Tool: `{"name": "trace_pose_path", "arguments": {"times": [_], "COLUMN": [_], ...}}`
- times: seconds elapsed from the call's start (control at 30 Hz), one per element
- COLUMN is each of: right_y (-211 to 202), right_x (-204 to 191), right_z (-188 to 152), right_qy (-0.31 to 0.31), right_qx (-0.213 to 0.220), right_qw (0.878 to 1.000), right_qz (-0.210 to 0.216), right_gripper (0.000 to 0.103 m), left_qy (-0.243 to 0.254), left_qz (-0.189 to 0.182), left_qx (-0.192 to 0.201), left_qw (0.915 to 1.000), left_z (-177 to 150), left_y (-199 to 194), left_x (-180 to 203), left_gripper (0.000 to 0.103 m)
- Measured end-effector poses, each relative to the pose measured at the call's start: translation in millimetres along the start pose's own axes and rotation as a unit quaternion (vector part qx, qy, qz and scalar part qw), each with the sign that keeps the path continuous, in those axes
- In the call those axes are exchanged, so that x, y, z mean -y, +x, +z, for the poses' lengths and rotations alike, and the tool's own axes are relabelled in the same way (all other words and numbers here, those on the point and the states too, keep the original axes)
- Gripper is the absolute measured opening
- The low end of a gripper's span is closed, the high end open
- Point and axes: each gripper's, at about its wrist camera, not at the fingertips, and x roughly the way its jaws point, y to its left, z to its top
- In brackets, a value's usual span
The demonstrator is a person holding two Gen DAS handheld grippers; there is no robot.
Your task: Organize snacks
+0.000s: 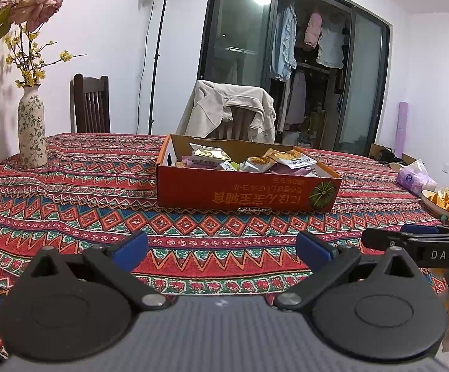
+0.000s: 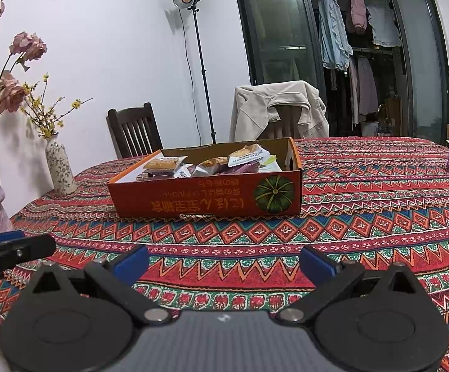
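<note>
Nearest the edge of the bench (image 1: 69, 192), both claws hover side by side over the patterned cloth. On the left claw (image 1: 221, 245) the blue-padded fingers (image 1: 133, 243) stand wide apart with nothing between them; the right claw (image 2: 224, 259) is spread just as wide and equally empty. Each one shows at the edge of the other's view, so they sit close together, well short of the box.

Further out, near the middle of the bench, rests an orange cardboard box (image 1: 240, 192) with a green pumpkin printed on its near wall. Wrapped snacks (image 1: 274, 161) lie heaped inside it, loosely jumbled.

Off to the right are a dish of chips (image 1: 441, 203) and a purple tissue pack (image 1: 413, 176); to the left stands a flowered vase (image 1: 32, 130). Beyond the bench, a pale jacket (image 1: 227, 108) hangs over a chair.
</note>
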Motion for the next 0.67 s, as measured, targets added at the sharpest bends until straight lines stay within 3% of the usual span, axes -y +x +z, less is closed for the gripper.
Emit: {"name": "trace_pose_path", "arguments": {"times": [0.67], "right_y": [3.0], "right_x": [2.5], "right_z": [-6.4], "right_qy": [0.0], "right_qx": [-0.005], "right_qw": [1.0], "right_qz": [0.0], "right_gripper": [0.103], "left_qy": [0.01], "left_qz": [0.004], "left_qx": [0.011], "left_qw": [0.9999], "left_z": [-2.1], "left_y": [-2.2], "left_x": [3.3], "left_gripper": [0.103]}}
